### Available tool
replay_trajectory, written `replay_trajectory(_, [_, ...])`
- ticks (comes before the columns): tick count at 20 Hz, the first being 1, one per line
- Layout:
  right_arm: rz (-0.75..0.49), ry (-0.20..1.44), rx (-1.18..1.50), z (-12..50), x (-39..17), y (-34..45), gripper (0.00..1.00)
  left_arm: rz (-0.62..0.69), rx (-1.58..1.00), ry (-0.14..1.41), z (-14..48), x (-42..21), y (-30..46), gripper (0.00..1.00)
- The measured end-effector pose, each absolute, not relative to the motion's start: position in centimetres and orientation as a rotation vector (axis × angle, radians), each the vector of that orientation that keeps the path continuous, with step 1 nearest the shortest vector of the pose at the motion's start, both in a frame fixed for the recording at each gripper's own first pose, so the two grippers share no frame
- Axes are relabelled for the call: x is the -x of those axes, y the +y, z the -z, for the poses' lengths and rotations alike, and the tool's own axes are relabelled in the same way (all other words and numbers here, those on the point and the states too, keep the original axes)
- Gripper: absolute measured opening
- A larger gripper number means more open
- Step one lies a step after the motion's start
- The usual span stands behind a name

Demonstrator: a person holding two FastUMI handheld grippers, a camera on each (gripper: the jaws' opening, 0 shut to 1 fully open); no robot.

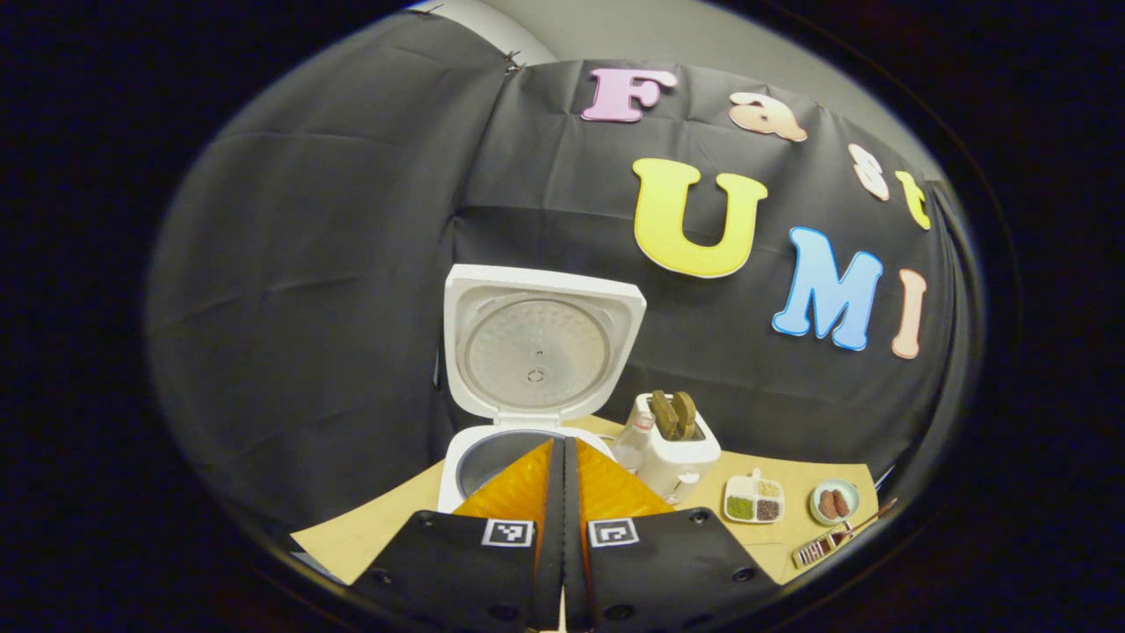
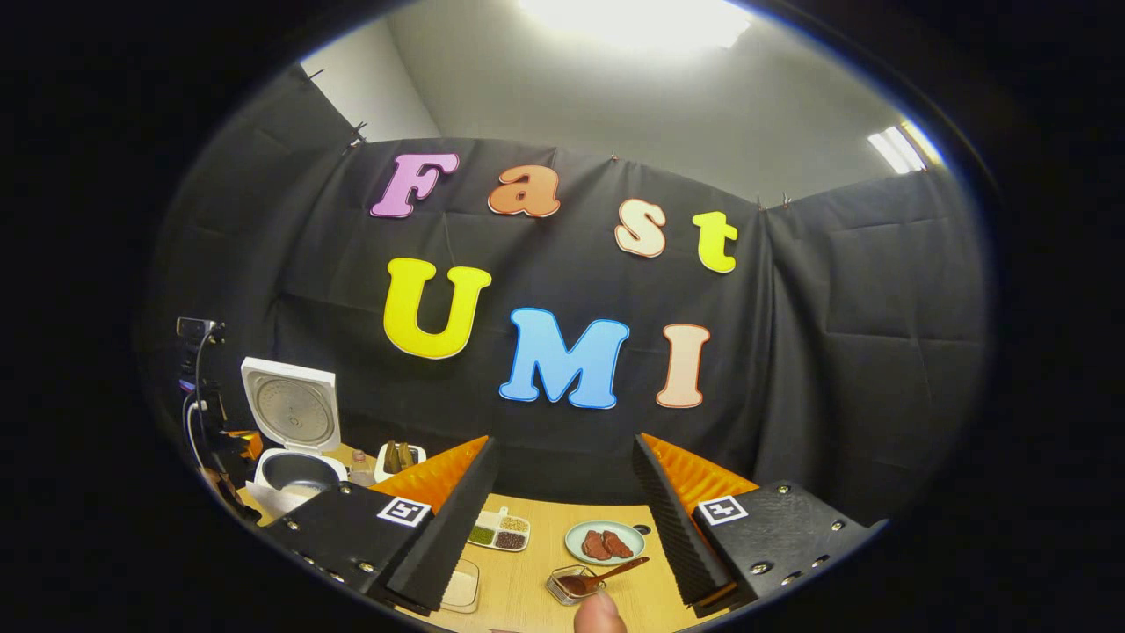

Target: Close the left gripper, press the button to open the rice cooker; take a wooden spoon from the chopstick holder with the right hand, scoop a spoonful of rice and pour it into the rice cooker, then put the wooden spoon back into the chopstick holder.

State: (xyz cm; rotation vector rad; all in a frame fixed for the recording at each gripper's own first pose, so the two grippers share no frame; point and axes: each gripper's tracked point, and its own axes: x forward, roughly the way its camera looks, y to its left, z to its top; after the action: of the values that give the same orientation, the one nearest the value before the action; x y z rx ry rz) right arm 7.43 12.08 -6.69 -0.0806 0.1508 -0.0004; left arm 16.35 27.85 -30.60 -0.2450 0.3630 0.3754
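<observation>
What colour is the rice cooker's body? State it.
White; the rice cooker stands open, lid raised, with a grey inner pot. It shows best in the left gripper view.

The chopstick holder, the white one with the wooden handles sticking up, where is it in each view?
Left gripper view: chopstick holder just right of centre, low, beside the rice cooker on its right.
Right gripper view: chopstick holder far lower left, small, right of the cooker.
Shared landmark: the cooker's raised lid.

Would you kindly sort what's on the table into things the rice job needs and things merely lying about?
Needed: rice cooker, lid open; chopstick holder with wooden spoons.
Lying about: divided dish of grains; small plate; bottle.
</observation>
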Motion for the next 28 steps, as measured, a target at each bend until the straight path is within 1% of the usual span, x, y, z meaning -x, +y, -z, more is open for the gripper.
replay_trajectory(1, [0.006,0.154,0.078,6.9,-7.4,11.5,0.95,-0.37,0.251,0.35,29.8,-15.9,27.6,0.07])
replay_trajectory(2, [0.009,0.157,0.073,7.2,-7.4,11.0,0.95,-0.361,0.261,0.334,29.2,-15.4,27.4,0.09])
replay_trajectory(5, [0.01,0.162,0.072,8.2,-7.5,9.6,0.95,-0.337,0.29,0.295,26.9,-14.0,26.2,0.1])
replay_trajectory(6, [0.01,0.165,0.071,8.6,-7.5,9.1,0.95,-0.331,0.302,0.278,26.1,-13.3,25.7,0.07])
replay_trajectory(7, [0.009,0.166,0.064,9.0,-7.6,8.5,0.95,-0.328,0.31,0.251,25.0,-13.0,25.4,0.15])
replay_trajectory(8, [0.006,0.164,0.052,9.3,-7.8,8.0,0.95,-0.329,0.31,0.244,24.4,-12.4,24.9,0.3])
replay_trajectory(9, [0.0,0.169,0.036,10.0,-7.9,7.5,0.95,-0.327,0.304,0.24,23.8,-11.8,24.3,0.21])
replay_trajectory(10, [-0.012,0.174,0.017,10.7,-8.1,7.2,0.95,-0.329,0.292,0.236,23.3,-11.3,23.7,0.34])
replay_trajectory(11, [-0.025,0.18,-0.001,11.6,-8.5,6.9,0.95,-0.328,0.274,0.227,22.4,-10.9,23.0,0.4])
replay_trajectory(12, [-0.035,0.198,-0.01,12.7,-8.9,6.4,0.94,-0.334,0.254,0.218,21.3,-10.3,22.4,0.51])
replay_trajectory(13, [-0.046,0.212,-0.018,13.9,-9.2,6.0,0.95,-0.339,0.239,0.206,20.2,-9.5,21.7,0.43])
replay_trajectory(14, [-0.055,0.219,-0.032,14.8,-9.5,5.5,0.95,-0.34,0.234,0.183,18.9,-8.9,20.9,0.43])
replay_trajectory(16, [-0.078,0.246,-0.062,17.5,-10.2,4.6,0.95,-0.344,0.237,0.153,16.4,-7.4,18.9,0.64])
replay_trajectory(17, [-0.088,0.263,-0.069,19.0,-10.6,3.9,0.95,-0.353,0.237,0.14,15.5,-6.6,18.1,0.69])
replay_trajectory(18, [-0.096,0.275,-0.08,20.3,-10.8,3.1,0.95,-0.365,0.233,0.131,14.8,-5.8,17.6,0.76])
replay_trajectory(20, [-0.106,0.272,-0.109,23.0,-12.0,1.4,0.95,-0.395,0.206,0.118,13.3,-3.8,16.3,0.77])
replay_trajectory(23, [-0.112,0.325,-0.144,29.4,-13.6,-1.2,0.95,-0.396,0.148,0.087,11.0,-1.2,13.5,0.77])
replay_trajectory(26, [-0.112,0.406,-0.174,36.7,-15.3,-2.9,0.95,-0.378,0.105,0.146,12.0,0.9,10.0,0.96])
replay_trajectory(27, [-0.111,0.436,-0.191,39.3,-15.9,-3.2,0.96,-0.377,0.076,0.155,12.1,1.5,9.1,0.84])
replay_trajectory(28, [-0.108,0.469,-0.218,41.4,-16.3,-3.4,0.98,-0.366,0.053,0.169,12.1,1.7,7.9,0.84])
